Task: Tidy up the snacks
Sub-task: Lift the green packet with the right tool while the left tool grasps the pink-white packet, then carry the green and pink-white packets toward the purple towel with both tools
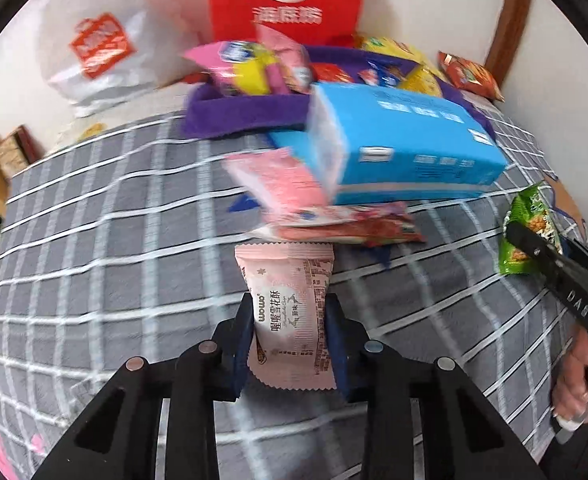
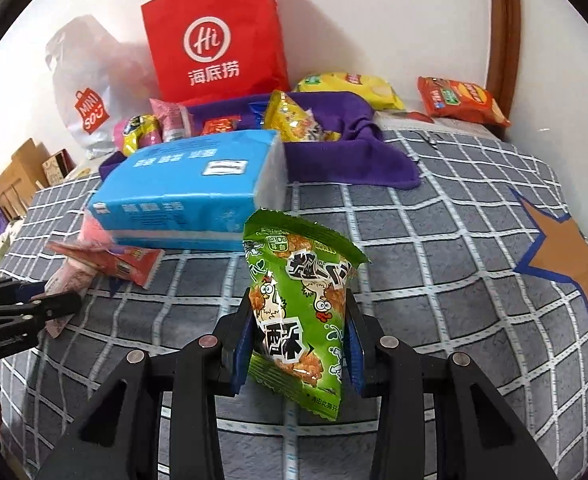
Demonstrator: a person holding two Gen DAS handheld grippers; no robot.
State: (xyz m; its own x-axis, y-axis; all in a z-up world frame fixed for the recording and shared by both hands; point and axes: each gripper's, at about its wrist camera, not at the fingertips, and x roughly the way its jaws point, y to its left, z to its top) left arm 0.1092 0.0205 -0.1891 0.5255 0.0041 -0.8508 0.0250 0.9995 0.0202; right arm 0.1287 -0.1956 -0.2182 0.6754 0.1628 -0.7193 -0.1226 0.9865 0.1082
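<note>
My left gripper (image 1: 290, 308) is shut on a pink snack packet (image 1: 290, 300) and holds it above the grey checked bedspread (image 1: 94, 260). My right gripper (image 2: 299, 308) is shut on a green snack packet (image 2: 297, 304), also seen at the right in the left wrist view (image 1: 523, 236). A purple cloth tray (image 2: 333, 156) at the back holds several snack packs; it shows in the left wrist view (image 1: 246, 114) too. A blue tissue pack (image 2: 186, 192) lies in front of it on pink and red packets (image 2: 114, 260).
A red paper bag (image 2: 218, 40) and a white plastic bag (image 2: 90, 96) stand against the wall. Yellow (image 2: 353, 88) and orange (image 2: 459, 100) chip bags lie at the back right. An orange star (image 2: 569, 264) marks the bedspread at the right.
</note>
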